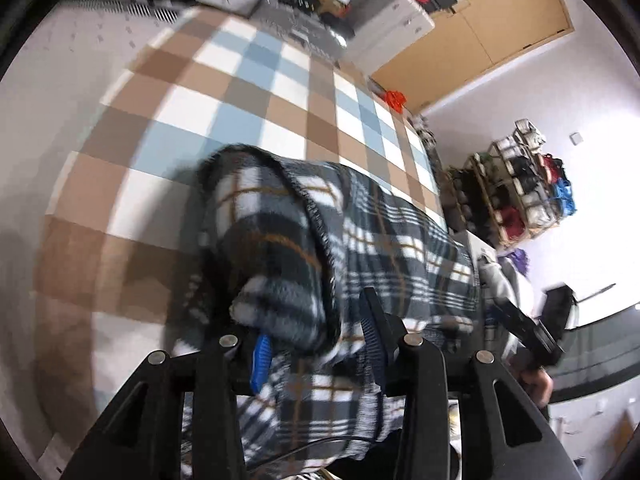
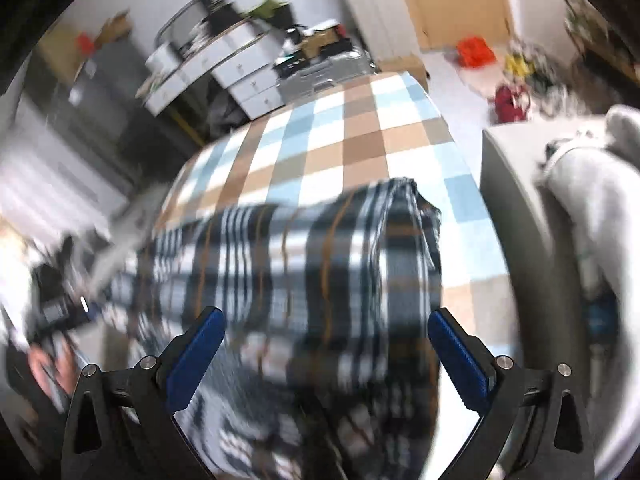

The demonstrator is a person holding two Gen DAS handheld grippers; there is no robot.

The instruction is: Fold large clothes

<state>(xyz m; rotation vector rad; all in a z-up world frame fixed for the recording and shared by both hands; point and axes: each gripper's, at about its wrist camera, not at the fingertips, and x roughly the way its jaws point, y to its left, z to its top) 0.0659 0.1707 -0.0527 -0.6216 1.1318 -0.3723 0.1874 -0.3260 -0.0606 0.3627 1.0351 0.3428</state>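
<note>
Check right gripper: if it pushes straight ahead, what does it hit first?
Most likely the plaid garment: it fills the space just ahead of the open right gripper, with the checkered bedspread beyond. Blur makes depth uncertain.

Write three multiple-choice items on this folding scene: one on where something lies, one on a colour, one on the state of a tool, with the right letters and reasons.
1. Where does the plaid garment lie?
A. On the checked cloth surface
B. Inside a drawer
C. On a wall hook

2. What colour are the pads on the right tool?
A. Red
B. Blue
C. Yellow

3. How does the left tool stand?
A. Open, away from the fabric
B. Shut on nothing
C. Shut on the plaid garment

Answers:
1 A: the garment spreads over the brown, blue and white squares.
2 B: both pads show blue in the right wrist view.
3 C: a bunch of plaid fleece is pinched between its fingers in the left wrist view.
</note>
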